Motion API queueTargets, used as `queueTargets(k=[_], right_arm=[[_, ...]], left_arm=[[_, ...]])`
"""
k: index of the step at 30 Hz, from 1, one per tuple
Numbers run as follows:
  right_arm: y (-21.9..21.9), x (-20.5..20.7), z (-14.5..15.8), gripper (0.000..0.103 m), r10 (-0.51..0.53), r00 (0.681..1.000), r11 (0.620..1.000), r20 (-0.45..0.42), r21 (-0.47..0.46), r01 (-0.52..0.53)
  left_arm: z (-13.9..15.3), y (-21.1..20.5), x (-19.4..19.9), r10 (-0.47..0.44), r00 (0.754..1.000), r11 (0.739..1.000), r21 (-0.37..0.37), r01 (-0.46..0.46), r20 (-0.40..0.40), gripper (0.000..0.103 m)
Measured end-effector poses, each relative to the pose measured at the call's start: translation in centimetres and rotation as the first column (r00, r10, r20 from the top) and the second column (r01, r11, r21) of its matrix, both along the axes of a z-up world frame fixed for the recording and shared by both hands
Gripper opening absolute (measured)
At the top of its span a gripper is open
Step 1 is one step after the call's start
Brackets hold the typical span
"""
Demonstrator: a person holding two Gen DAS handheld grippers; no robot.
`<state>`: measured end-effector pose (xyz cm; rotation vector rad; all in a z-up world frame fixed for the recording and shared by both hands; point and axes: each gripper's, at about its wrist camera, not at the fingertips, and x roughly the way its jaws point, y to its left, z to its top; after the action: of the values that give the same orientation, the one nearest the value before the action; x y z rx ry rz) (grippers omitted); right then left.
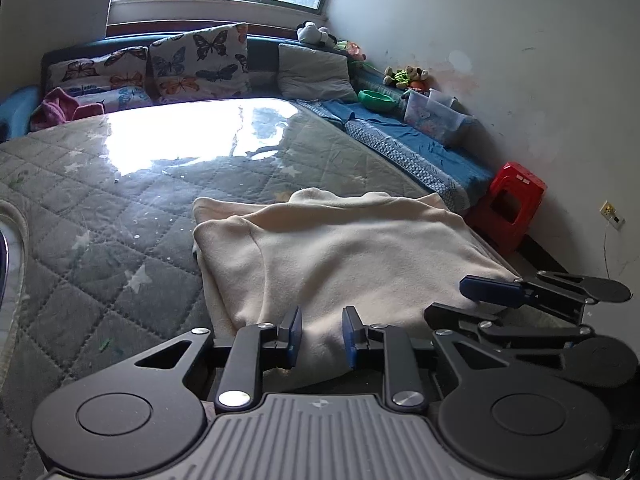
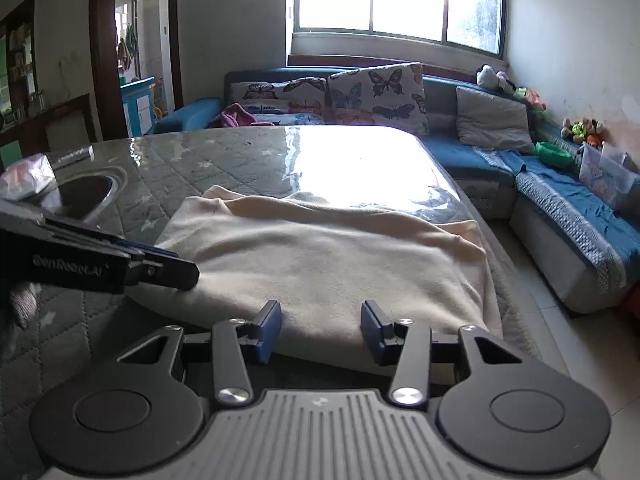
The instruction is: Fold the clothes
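Clearly the cream garment (image 2: 320,256) lies spread on the quilted table cover (image 1: 100,208), already doubled over on itself, its near hem hanging toward the table's front edge where both grippers can reach it. That placement makes sense for folding: a flat, cleared stretch of cover gives room to lay one half over the other. The left gripper (image 1: 322,338) sits low at the near hem with its blue pads standing apart, cloth showing in the gap but not pinched. The right gripper (image 2: 320,330) is at the same hem further along, its jaws wider apart and nothing clamped between them; seen from the left camera it (image 1: 472,300) lies sideways over the garment's right edge. Both tools at one edge suggests either a fold just laid down and let go, or a fresh two-point grasp being lined up; I cannot tell which. A steel bowl (image 2: 86,192) stands off to the side, clear of the cloth.
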<state>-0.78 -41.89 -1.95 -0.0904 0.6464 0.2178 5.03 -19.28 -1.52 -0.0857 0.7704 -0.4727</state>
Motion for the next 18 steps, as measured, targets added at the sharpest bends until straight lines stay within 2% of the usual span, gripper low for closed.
queueTargets(k=[2,5,6,12,15,18], right_arm=[[0.1,-0.4,0.3,0.057,-0.003,1.000,1.000,0.011,0.001,0.003],[0.1,-1.0,0.6,0.066,-0.014,1.000,1.000,0.019,0.011,0.014],[0.1,-1.2,0.5,0.073,-0.023,0.999,1.000,0.022,0.008,0.023],[0.2,-2.3,0.6,0.083,-0.064,0.997,0.998,0.030,0.029,0.063],[0.2,-3.0,0.8,0.096,-0.079,0.996,0.996,0.038,0.035,0.078],[0.4,-3.8,0.9,0.101,-0.100,0.993,0.995,0.058,0.027,0.099]], left_arm=[[0.4,0.2,-0.2,0.005,1.000,1.000,-0.015,-0.005,0.000,0.026],[0.9,0.5,-0.7,0.008,1.000,1.000,-0.024,-0.008,-0.006,0.040],[1.0,0.6,-1.0,0.008,1.000,1.000,-0.023,-0.009,-0.005,0.045],[1.3,1.0,-2.4,0.015,1.000,1.000,-0.013,-0.015,0.003,0.055],[1.5,1.2,-3.2,0.016,1.000,1.000,-0.001,-0.016,0.015,0.060],[1.5,1.4,-4.1,0.018,1.000,1.000,0.014,-0.019,0.026,0.071]])
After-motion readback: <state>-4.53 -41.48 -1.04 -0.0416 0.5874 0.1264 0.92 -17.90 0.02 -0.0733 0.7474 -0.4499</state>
